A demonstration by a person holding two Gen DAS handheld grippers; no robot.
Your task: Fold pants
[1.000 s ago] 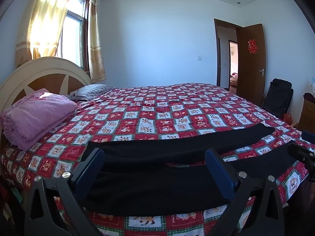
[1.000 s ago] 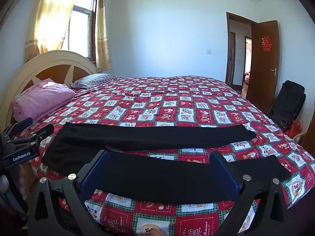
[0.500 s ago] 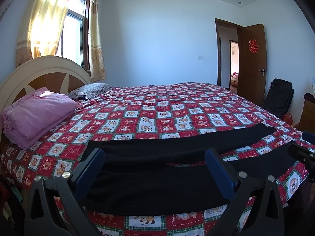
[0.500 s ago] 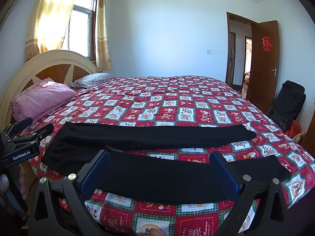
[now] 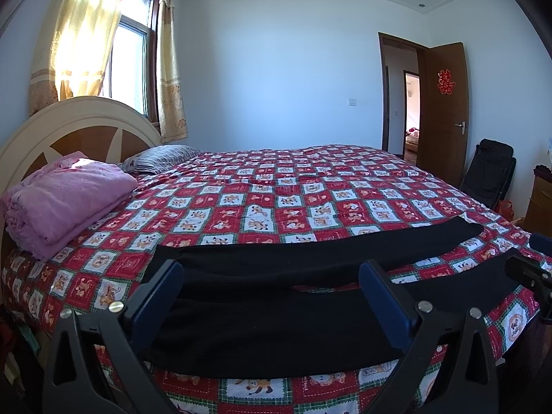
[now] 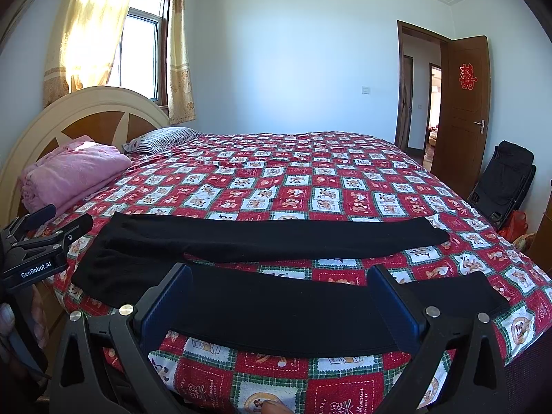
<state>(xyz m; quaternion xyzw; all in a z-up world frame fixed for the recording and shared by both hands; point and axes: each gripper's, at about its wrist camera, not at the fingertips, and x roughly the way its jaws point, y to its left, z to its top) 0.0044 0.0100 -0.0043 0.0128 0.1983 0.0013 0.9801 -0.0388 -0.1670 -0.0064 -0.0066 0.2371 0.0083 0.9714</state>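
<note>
Black pants (image 5: pixel 276 310) lie flat along the near edge of the bed, waist at the left, the two legs spread apart toward the right; they also show in the right wrist view (image 6: pixel 276 238). My left gripper (image 5: pixel 272 272) is open and empty, held above the waist end. My right gripper (image 6: pixel 279 279) is open and empty, held above the near leg. The left gripper shows at the left edge of the right wrist view (image 6: pixel 45 238), and the right gripper at the right edge of the left wrist view (image 5: pixel 531 269).
The bed has a red checked quilt (image 5: pixel 276 200), a folded pink blanket (image 5: pixel 65 196), a striped pillow (image 5: pixel 158 158) and a curved headboard (image 5: pixel 69 120). A black folded chair (image 6: pixel 503 176) stands by the open wooden door (image 6: pixel 465 103) at the right.
</note>
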